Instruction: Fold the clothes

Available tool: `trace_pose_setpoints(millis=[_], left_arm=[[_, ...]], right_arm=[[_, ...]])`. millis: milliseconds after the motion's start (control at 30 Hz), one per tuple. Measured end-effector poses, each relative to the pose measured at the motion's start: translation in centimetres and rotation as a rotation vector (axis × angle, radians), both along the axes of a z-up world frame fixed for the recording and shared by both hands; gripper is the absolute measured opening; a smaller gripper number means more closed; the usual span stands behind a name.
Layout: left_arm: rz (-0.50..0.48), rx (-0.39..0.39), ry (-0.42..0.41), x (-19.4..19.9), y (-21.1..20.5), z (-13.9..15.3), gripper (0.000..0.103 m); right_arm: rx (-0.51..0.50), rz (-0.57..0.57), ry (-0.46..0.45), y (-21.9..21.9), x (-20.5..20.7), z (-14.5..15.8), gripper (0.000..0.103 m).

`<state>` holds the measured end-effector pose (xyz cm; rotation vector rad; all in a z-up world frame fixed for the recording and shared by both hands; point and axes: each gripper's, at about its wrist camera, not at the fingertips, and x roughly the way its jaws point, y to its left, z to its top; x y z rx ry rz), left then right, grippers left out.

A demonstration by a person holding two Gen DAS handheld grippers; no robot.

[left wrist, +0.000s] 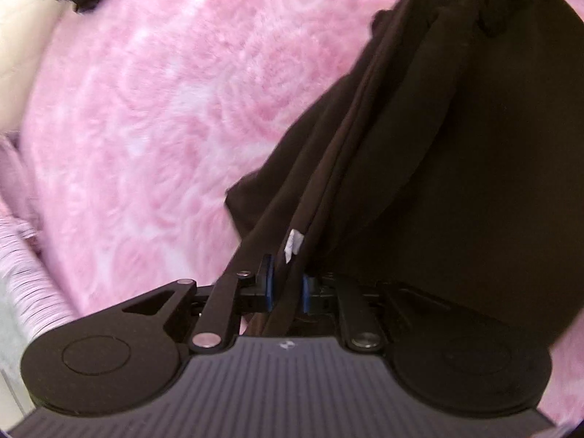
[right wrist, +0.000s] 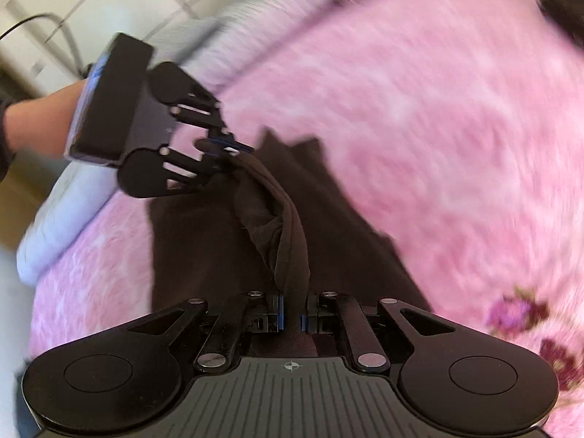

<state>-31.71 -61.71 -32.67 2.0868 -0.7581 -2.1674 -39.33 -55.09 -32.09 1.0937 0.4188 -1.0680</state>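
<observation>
From the left wrist, the left gripper [left wrist: 285, 284] pinches the dark brown cloth garment [left wrist: 456, 182] over the fluffy pink blanket [left wrist: 146, 109]. From the right wrist, the right gripper [right wrist: 292, 314] pinches the same edge, probably to pull it straight for folding.

Left gripper [left wrist: 286, 284] jaws pinch dark brown garment [left wrist: 456, 182] above pink blanket [left wrist: 146, 109].

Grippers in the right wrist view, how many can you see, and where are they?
2. The right gripper sits at bottom centre, clamped on the dark brown garment. The left gripper is at upper left, held by a hand, pinching the same garment's bunched edge.
</observation>
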Motion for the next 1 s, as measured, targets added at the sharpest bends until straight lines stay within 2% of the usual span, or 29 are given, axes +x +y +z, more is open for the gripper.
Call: trace_pose_setpoints(millis=[33, 100, 167, 200, 333, 367, 467, 567, 733, 767, 833, 967, 1000], left_arm=[[-0.007, 0.004, -0.004, -0.2, -0.1, -0.4, 0.016], [-0.009, 0.009, -0.003, -0.4, -0.5, -0.8, 0.028], [0.044, 0.038, 0.029, -0.2, -1.6, 0.1, 0.033], [0.087, 0.058, 0.058, 0.2, -2.5, 1.0, 0.038], [0.25, 0.052, 0.162, 2.5, -5.8, 4.1, 0.037], [0.291, 0.063, 0.19, 3.2, -6.3, 4.6, 0.036], [0.417, 0.163, 0.287, 4.6, -7.1, 5.5, 0.036], [0.507, 0.285, 0.335, 4.6, -6.6, 4.0, 0.036], [0.576, 0.331, 0.351, 2.6, -6.0, -0.1, 0.034], [0.596, 0.32, 0.358, 2.2, -6.2, -0.7, 0.034], [0.631, 0.308, 0.375, 1.7, -6.8, -1.2, 0.039], [0.634, 0.282, 0.381, 2.0, -7.1, -0.7, 0.042], [0.635, 0.265, 0.381, 2.3, -7.0, -0.2, 0.038]], right_arm=[[0.012, -0.016, -0.019, -0.1, -0.8, -0.6, 0.007], [0.033, -0.034, -0.051, -0.2, -2.1, -1.5, 0.007], [0.052, -0.049, -0.071, -0.1, -3.0, -1.8, 0.009], [0.061, -0.064, -0.077, 0.1, -3.4, -1.8, 0.013], [0.074, -0.162, -0.053, 1.7, -5.3, -0.9, 0.027], [0.071, -0.187, -0.04, 2.5, -5.6, -0.7, 0.028], [0.064, -0.232, -0.042, 4.2, -6.4, 0.3, 0.03], [0.061, -0.235, -0.082, 5.3, -5.7, 0.9, 0.032], [0.073, -0.217, -0.073, 3.8, -3.7, -0.5, 0.032], [0.077, -0.216, -0.068, 3.3, -3.4, -0.9, 0.031], [0.067, -0.233, -0.032, 2.8, -3.7, -1.2, 0.006], [0.088, -0.302, 0.067, 2.6, -6.0, -1.6, 0.003], [0.097, -0.314, 0.09, 2.8, -6.5, -1.5, 0.003]])
